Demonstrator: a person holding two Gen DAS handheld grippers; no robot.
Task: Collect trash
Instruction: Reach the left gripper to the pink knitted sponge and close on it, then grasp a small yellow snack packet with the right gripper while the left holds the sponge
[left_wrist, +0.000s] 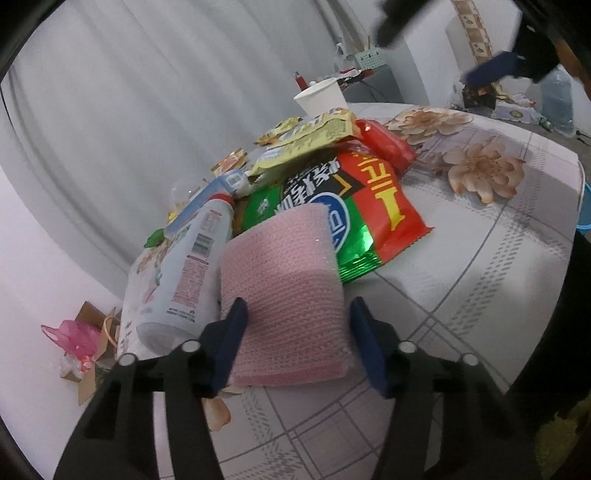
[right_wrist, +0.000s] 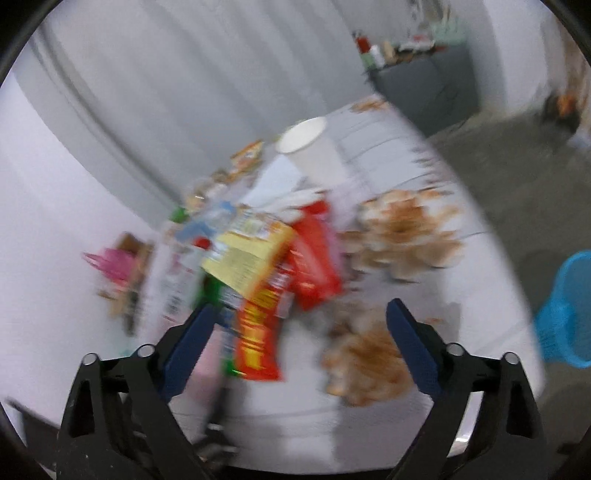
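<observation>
A pile of trash lies on the flowered tablecloth (left_wrist: 480, 236). In the left wrist view my left gripper (left_wrist: 297, 314) is open, its blue fingers either side of a pink mesh foam wrap (left_wrist: 284, 295). Behind it lie a red-green snack bag (left_wrist: 362, 199), a white plastic bottle (left_wrist: 192, 266), yellow wrappers (left_wrist: 306, 136), a red packet (left_wrist: 388, 144) and a white paper cup (left_wrist: 321, 98). The right wrist view is blurred. My right gripper (right_wrist: 299, 314) is open and empty above the table, with the snack bag (right_wrist: 258, 332), yellow wrapper (right_wrist: 247, 258) and cup (right_wrist: 306, 144) ahead.
A blue mesh basket (right_wrist: 565, 314) stands on the floor right of the table. A cardboard box with a pink plastic bag (left_wrist: 74, 339) sits on the floor at the left. A grey curtain hangs behind. A cluttered grey cabinet (right_wrist: 424, 85) stands at the far back.
</observation>
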